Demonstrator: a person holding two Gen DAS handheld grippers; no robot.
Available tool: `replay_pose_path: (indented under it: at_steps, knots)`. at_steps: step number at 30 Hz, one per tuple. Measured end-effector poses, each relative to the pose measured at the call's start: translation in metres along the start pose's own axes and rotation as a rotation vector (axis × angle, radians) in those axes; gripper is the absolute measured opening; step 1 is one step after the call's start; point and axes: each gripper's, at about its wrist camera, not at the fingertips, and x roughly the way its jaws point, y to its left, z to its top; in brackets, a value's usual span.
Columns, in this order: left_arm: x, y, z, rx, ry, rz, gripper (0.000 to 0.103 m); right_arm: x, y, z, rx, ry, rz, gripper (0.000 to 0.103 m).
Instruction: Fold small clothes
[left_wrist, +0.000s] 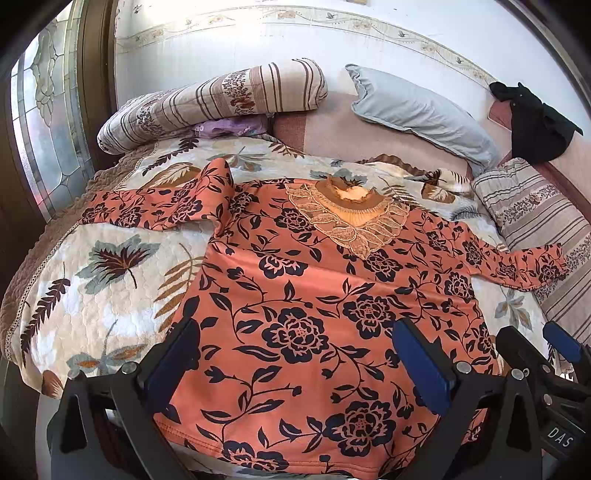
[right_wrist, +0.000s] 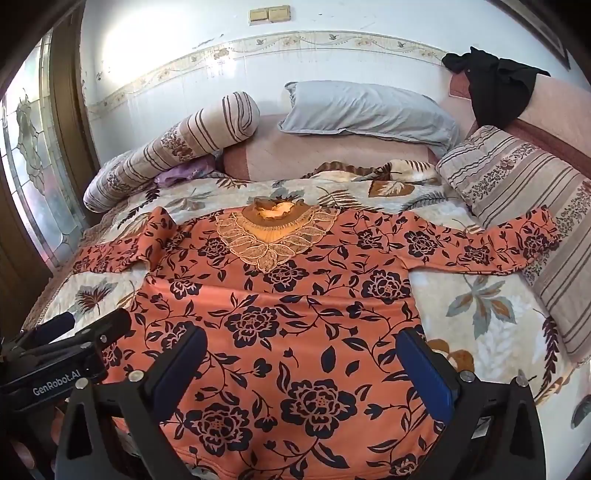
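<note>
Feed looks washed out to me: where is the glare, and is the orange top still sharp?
Left wrist view: wall and window blown out, orange top sharp, edges bowed by fisheye. Right wrist view: bright patch on wall, collar slightly overexposed, print crisp.

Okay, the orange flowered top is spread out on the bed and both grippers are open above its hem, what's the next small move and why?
Probably lower the left gripper toward the bunched left sleeve and smooth it flat. The top lies face up and unfolded on the quilt; the right sleeve stretches out straight, and neither the left nor the right gripper holds anything.
</note>
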Motion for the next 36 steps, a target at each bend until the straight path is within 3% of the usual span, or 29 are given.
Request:
replay_pose_path:
  at_steps: [26, 36]
  knots:
    - [0.001, -0.003, -0.002, 0.002, 0.009, -0.004, 0.103, 0.005, 0.004, 0.002, -0.019, 0.008, -0.008, 0.103]
    - [0.005, -0.004, -0.002, 0.002, 0.014, -0.004, 0.103, 0.006, 0.005, 0.001, 0.005, -0.051, 0.021, 0.103]
